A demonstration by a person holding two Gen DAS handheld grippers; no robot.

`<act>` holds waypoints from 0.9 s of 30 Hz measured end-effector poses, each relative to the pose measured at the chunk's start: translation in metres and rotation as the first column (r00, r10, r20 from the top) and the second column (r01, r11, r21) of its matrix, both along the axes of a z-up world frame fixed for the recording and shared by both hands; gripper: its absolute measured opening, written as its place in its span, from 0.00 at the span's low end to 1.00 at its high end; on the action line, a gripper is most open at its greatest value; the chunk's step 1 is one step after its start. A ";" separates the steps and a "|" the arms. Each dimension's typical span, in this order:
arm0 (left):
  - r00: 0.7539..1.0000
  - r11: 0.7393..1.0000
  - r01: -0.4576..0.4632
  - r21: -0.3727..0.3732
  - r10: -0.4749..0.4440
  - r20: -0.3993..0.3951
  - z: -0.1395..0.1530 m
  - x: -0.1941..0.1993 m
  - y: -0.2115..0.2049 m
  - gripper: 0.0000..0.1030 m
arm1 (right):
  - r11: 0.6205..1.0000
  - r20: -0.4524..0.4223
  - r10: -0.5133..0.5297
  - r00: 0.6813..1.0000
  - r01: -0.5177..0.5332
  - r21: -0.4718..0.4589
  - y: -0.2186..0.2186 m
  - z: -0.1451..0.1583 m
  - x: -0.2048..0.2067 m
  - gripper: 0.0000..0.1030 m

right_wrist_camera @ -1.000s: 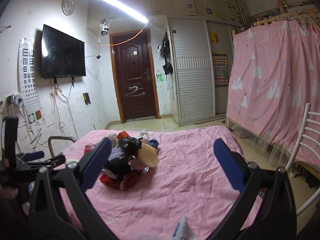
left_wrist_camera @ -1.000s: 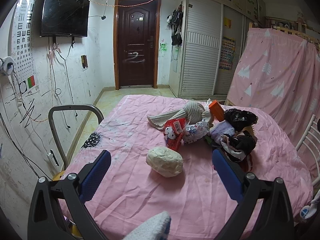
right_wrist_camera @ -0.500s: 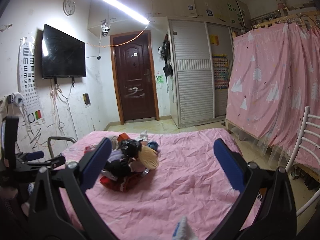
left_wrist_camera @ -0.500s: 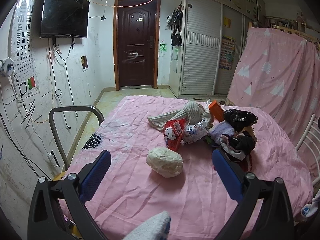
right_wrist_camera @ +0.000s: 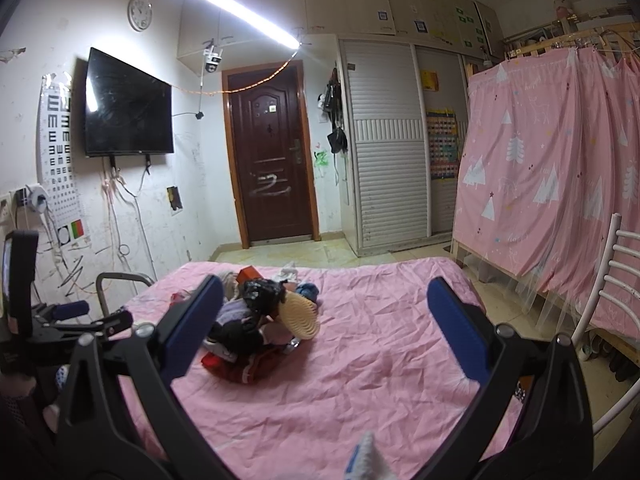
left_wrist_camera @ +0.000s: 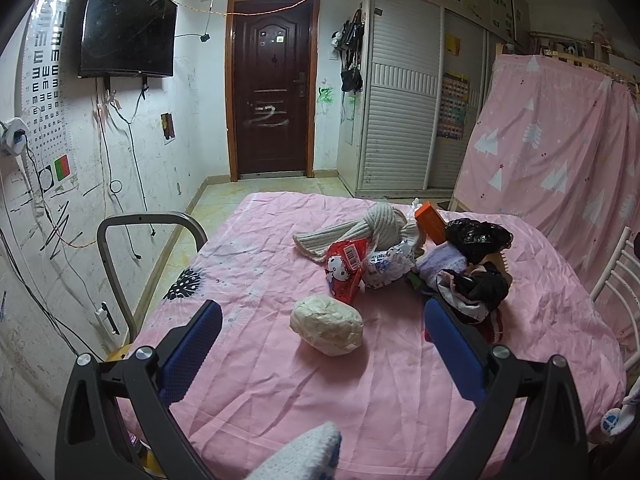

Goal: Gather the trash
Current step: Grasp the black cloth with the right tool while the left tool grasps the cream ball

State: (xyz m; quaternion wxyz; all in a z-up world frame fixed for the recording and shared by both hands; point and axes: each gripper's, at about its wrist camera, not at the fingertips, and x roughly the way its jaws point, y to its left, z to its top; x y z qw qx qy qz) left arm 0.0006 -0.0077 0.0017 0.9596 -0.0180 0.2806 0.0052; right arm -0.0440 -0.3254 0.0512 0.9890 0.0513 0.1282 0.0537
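Trash (left_wrist_camera: 404, 256) lies in a heap on the pink bed (left_wrist_camera: 280, 380), a pale lump (left_wrist_camera: 327, 325) just before it, and I hold left claw (left_wrist_camera: 320, 340) and right claw (right_wrist_camera: 326, 320) wide open, empty, ready to pick.

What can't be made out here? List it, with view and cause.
- Right wrist view: the right hand-held gripper finger hides part of the clutter pile.
- Left wrist view: items under the black bag are buried.
- Left wrist view: the white knitted object is cut off by the bottom edge.
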 end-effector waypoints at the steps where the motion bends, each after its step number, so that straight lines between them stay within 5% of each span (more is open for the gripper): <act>1: 1.000 1.000 0.000 -0.001 0.000 -0.001 0.000 0.000 0.000 0.89 | 1.000 0.000 0.000 1.000 0.000 0.000 0.000 0.000 0.000 0.96; 14: 0.998 1.000 0.020 0.002 -0.020 -0.054 -0.013 0.013 -0.008 0.89 | 0.996 -0.075 0.094 0.993 -0.094 -0.007 0.020 -0.023 0.024 0.96; 27: 0.989 0.999 0.035 0.010 -0.033 -0.145 -0.036 0.054 -0.013 0.89 | 0.963 -0.245 0.256 0.935 -0.268 -0.017 0.059 -0.054 0.076 0.95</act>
